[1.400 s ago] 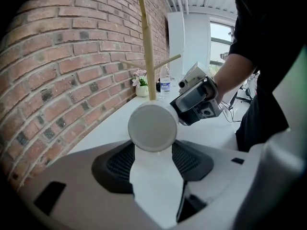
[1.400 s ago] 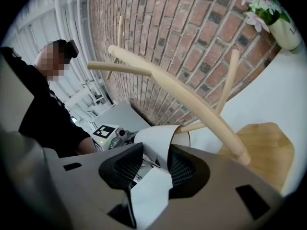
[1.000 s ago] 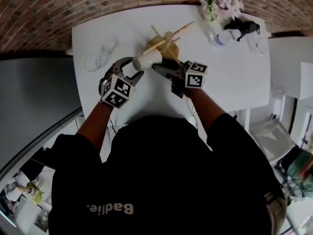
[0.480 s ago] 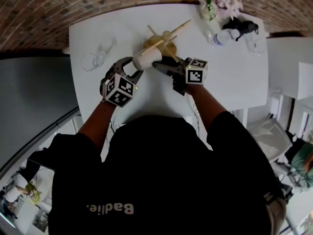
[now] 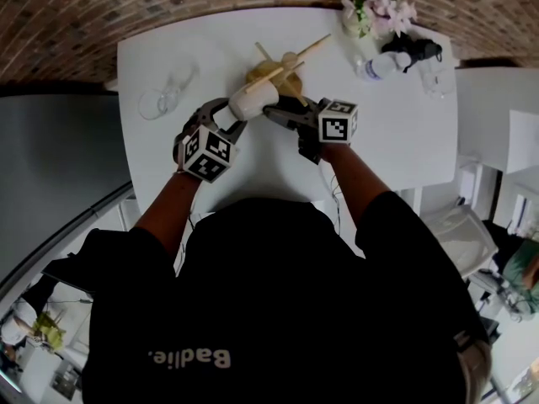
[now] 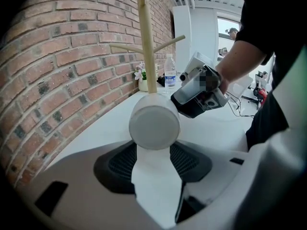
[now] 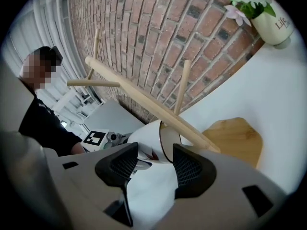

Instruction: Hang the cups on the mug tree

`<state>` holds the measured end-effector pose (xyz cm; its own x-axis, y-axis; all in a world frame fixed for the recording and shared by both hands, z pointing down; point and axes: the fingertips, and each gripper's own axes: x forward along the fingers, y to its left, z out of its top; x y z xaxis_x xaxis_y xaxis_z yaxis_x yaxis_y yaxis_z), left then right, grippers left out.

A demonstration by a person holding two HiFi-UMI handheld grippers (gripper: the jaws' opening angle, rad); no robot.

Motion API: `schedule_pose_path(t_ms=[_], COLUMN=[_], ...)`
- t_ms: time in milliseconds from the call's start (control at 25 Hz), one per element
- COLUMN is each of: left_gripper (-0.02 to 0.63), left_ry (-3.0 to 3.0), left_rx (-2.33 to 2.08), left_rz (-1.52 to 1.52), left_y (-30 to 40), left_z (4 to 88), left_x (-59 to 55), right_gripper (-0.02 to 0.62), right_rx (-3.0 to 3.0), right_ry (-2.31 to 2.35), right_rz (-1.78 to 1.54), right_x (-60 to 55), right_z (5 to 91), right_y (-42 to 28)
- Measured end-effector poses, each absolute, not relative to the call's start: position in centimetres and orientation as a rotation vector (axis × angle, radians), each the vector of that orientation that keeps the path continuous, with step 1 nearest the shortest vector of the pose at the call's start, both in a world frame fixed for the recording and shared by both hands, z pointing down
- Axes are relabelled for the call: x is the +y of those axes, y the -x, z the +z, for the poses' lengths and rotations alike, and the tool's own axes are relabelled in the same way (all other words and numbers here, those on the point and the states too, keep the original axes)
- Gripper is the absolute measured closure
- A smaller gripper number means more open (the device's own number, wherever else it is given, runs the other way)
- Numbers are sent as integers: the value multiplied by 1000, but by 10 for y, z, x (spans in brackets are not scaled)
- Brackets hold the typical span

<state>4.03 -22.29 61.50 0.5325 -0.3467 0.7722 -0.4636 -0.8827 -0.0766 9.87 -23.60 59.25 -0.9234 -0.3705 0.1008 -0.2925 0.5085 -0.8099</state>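
right tool wider, seemingly off cup

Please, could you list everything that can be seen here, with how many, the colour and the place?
table: one, white, against the brick wall
mug tree: one, light wood, far middle of the table
cup: one, white, level in the air beside the tree
glasses: clear, count unsure, table's left side
flower pot: one, white, pink flowers, far right corner
bottle: one, clear, beside the flower pot
black object: one, near the bottle, kind unclear
left gripper: grey, shut on the cup's base; jaws have just closed slightly
right gripper: grey, open; jaws have just been opening, cup's rim end between them
person: black shirt, bare forearms, bottom of head view
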Motion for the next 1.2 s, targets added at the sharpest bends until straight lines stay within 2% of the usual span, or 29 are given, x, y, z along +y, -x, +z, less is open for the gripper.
schedule_pose_path(t_ms=[120,360,920,1200], left_gripper=[386,334,314,314], left_ry=[-2633,-2628,-2644,-2629], left_rx=[-687,-679,-679,-693], left_rz=[1272,1240,1158,1020], left_y=[-41,-45,-34,-13], left_z=[614,612,609,590], left_x=[-223,-220,-210,-176], right_gripper=[360,350,330,328], right_rx=[2695,2769,2829,2859], right_ry=[614,678,878,946], right_rz=[-1368,-1317,-1208,-1120], right_x=[-236,-234,-218,-177], right_z=[592,591,583,556], right_y=[-100,-107,-135,-141])
